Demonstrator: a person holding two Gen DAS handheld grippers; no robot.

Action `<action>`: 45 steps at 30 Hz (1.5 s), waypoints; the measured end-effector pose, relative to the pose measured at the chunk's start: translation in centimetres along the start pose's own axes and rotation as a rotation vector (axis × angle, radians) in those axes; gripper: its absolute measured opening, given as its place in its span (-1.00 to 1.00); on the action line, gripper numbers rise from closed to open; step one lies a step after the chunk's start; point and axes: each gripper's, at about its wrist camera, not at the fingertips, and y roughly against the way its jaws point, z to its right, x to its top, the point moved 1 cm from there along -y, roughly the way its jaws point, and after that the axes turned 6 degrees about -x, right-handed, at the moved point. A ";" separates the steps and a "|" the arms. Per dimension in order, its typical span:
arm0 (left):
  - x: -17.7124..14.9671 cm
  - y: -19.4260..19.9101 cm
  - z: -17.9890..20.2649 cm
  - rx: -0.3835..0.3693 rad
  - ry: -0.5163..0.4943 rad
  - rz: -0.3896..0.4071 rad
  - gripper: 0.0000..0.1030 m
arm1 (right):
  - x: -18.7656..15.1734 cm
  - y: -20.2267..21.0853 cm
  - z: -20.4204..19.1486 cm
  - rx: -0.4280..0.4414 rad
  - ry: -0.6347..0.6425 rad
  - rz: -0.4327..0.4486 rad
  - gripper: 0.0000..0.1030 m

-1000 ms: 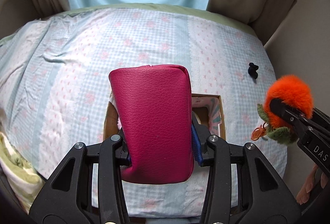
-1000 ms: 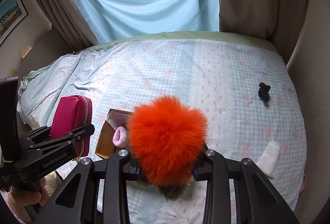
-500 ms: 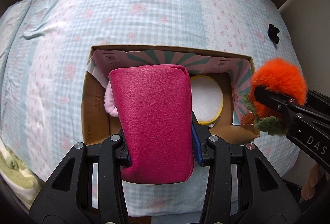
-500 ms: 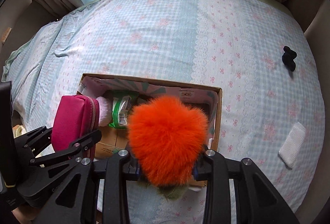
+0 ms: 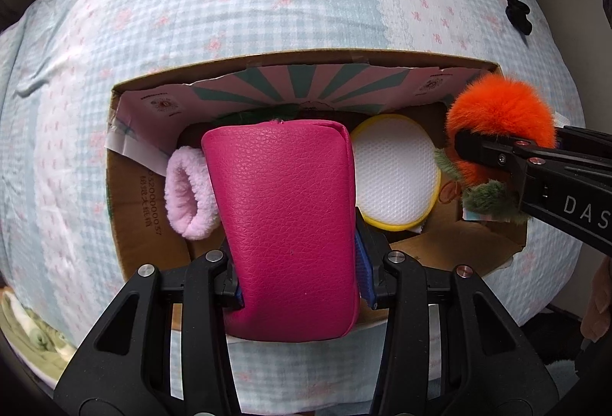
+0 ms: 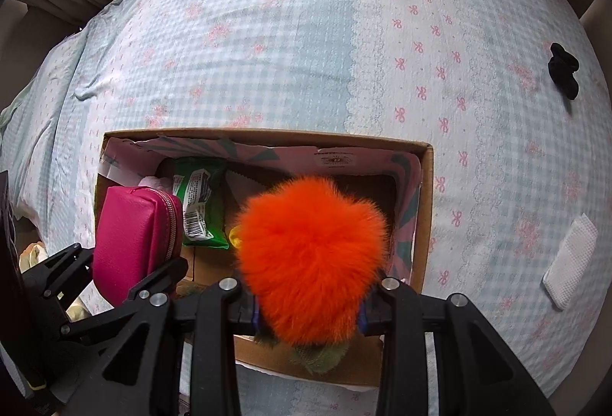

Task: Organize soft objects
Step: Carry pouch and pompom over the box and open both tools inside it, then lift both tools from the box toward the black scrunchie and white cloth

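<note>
My left gripper is shut on a magenta leather pouch and holds it over the left half of an open cardboard box. The pouch also shows in the right wrist view. My right gripper is shut on an orange fluffy pompom with green trim, above the box's right half. The pompom shows at the right in the left wrist view. Inside the box lie a pink fuzzy ring, a white round pad with a yellow rim and a green packet.
The box sits on a bed with a blue-and-pink checked sheet. A small black object and a white folded cloth lie on the sheet to the right. A wall runs along the bed's right side.
Both grippers have tilted down and moved in over the box, which now fills the view. The pouch and the pompom stay gripped and sit lower, nearer the box's inside.
</note>
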 end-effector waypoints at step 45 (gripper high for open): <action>-8.1 26.1 6.2 -0.025 -0.003 0.582 0.99 | -13.3 27.0 5.4 -0.201 -0.118 0.625 0.90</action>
